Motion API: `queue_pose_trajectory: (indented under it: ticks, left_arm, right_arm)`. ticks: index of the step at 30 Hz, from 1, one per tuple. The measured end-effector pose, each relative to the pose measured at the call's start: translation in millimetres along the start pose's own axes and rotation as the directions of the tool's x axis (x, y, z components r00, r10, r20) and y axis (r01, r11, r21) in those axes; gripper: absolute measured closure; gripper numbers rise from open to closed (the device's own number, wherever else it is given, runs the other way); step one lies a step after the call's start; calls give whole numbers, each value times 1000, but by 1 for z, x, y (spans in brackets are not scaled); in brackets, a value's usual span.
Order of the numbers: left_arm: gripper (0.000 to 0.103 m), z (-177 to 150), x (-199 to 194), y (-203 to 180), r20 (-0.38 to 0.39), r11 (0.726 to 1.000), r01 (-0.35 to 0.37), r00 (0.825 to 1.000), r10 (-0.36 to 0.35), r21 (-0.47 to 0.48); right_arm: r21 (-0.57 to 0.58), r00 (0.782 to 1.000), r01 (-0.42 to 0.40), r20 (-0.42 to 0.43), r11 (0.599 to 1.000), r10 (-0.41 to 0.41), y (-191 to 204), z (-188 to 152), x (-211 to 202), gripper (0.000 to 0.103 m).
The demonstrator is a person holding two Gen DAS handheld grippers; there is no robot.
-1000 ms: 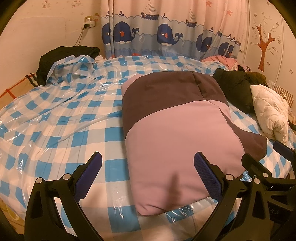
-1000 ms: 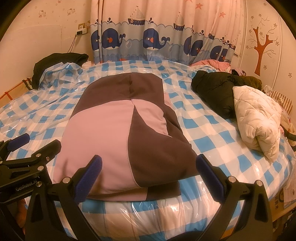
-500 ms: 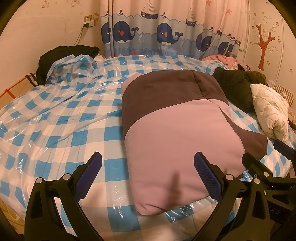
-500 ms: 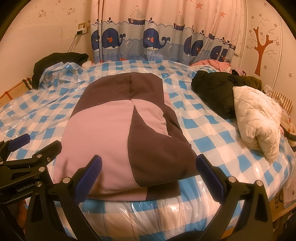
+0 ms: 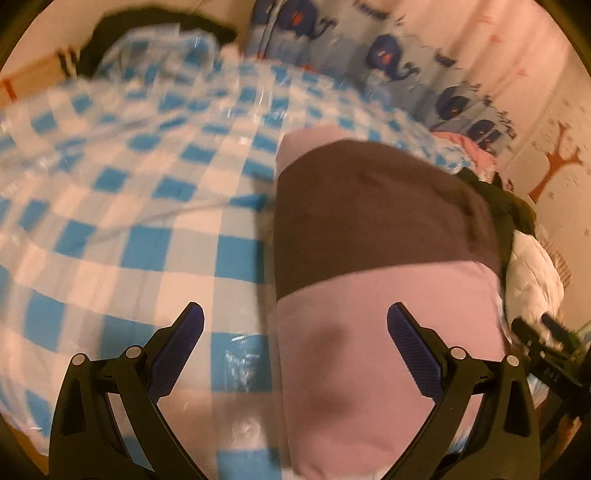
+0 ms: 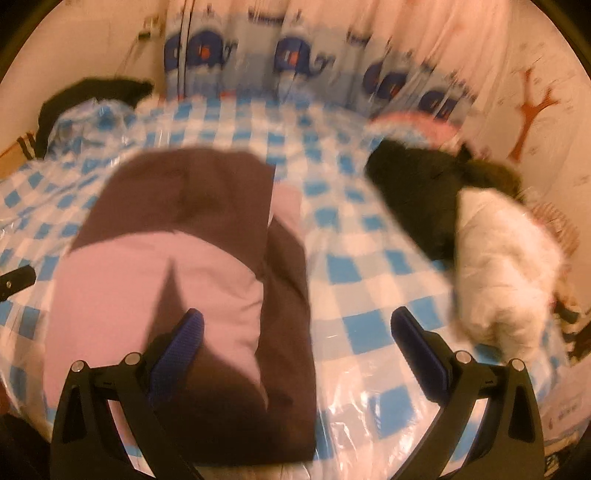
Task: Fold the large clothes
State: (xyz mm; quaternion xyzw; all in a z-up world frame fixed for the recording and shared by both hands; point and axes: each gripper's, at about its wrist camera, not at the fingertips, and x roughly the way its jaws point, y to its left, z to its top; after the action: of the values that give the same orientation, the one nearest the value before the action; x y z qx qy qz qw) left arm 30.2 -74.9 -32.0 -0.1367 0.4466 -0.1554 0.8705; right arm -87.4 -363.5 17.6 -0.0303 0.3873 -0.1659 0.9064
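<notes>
Though the left wrist view is smeared by motion, it shows the left gripper point(image 5: 295, 328) spread wide with nothing between its two blue-padded fingers point(image 5: 413, 350). One folded pink-and-dark-brown padded garment point(image 5: 376, 266) lies on the bed point(image 5: 122, 236), which is covered in one blue-and-white checked sheet under clear plastic. The garment's near pink end sits under the right finger, while the left finger is over bare sheet. One black garment point(image 5: 162, 22) is heaped at the far left corner, and one white quilted jacket point(image 5: 535, 273) lies just beyond the folded garment's right side. A whale-print curtain point(image 5: 388, 48) hangs behind.

In the right wrist view, equally blurred, the right gripper point(image 6: 295, 328) is also wide apart and empty. The same folded garment point(image 6: 184, 280) lies lower left, its brown edge reaching between the two fingers point(image 6: 181, 350). To the right, well apart from it, lie two jackets touching each other: one black with a furry trim point(image 6: 417, 192) and the white quilted one point(image 6: 502, 266). One pink item point(image 6: 424, 127) lies behind them. The tip of the other gripper point(image 6: 16, 278) shows at the left edge.
</notes>
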Motion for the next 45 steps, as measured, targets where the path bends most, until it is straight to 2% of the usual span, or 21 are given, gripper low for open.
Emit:
queue_pose_trajectory:
  ticks: [2,5,7,9,13,15,17,18,20,21,23,25,28,30,33,35,37,39,41,42,45]
  left_arm:
    - [7,9,27,11,-61,997,50,997,-53,-59]
    - [7,16,54,22,-112,977,154,979,-171,-146]
    - [7,16,68,31,-159,935,265,939,-307,-237]
    - [7,9,78,35,-199,902,335,898,-393,-270]
    - [7,4,67,26,-182,945,297,930,-318,-134]
    - [7,1,64,31,-188,936,326,919,-346,-131]
    - [7,-9,72,39,-215,878,417,859,-465,-233]
    - [7,-8,72,37,-197,878,417,864,-463,-235]
    - [6,-15,67,29,-154,900,380,897,-415,-212]
    - [6,-15,62,24,-145,916,359,911,-385,-178]
    - [7,-11,46,21,-133,914,366,911,-390,-173]
    - [6,-7,10,10,-115,938,337,932,-345,-79]
    - [6,9,-35,21,-72,962,273,960,-272,1]
    - [6,20,-63,51,-42,982,186,982,-185,36]
    - [6,28,-89,112,4,997,72,997,-72,6]
    - [7,13,-91,154,18,1000,-19,1000,19,-22]
    - [7,4,-87,170,-7,997,-56,998,56,-49]
    - [7,0,-94,161,11,997,-82,997,82,1]
    - [7,-7,-99,148,56,988,-136,990,132,77]
    - [7,-10,-95,144,64,984,-155,987,150,84]
    - [7,-7,-85,121,60,976,-180,983,174,120]
  right_arm:
    - [29,993,-72,-88,997,74,-9,4,30,5]
    - [132,957,-198,-187,971,221,-28,0,63,5]
    - [191,934,-242,-221,951,282,-41,-3,74,5]
    - [272,885,-320,-256,907,389,-53,-11,85,5]
    - [530,703,-467,-264,708,661,-74,-38,120,5]
    - [565,664,-502,-233,655,710,-79,-48,122,5]
    - [542,680,-520,-205,660,704,-78,-56,115,5]
    - [528,690,-522,-201,670,696,-74,-59,112,5]
    - [528,694,-520,-197,672,692,-68,-65,110,5]
    - [534,686,-525,-195,662,701,-63,-70,111,5]
    - [550,655,-554,-176,625,735,-56,-80,112,5]
    - [535,642,-586,-153,609,752,-40,-86,102,5]
    - [515,559,-657,-159,551,814,6,-90,91,5]
    - [486,530,-686,-176,541,830,49,-88,80,5]
    - [388,533,-722,-216,573,818,115,-84,55,5]
    - [313,550,-734,-247,603,798,156,-92,43,5]
    - [252,578,-729,-271,636,770,170,-99,27,5]
    - [224,592,-726,-277,650,757,155,-102,10,5]
    - [162,709,-671,-147,723,690,126,-97,-24,5]
    - [124,753,-646,-57,753,655,115,-91,-46,5]
    - [22,760,-647,97,763,642,124,-59,-100,5]
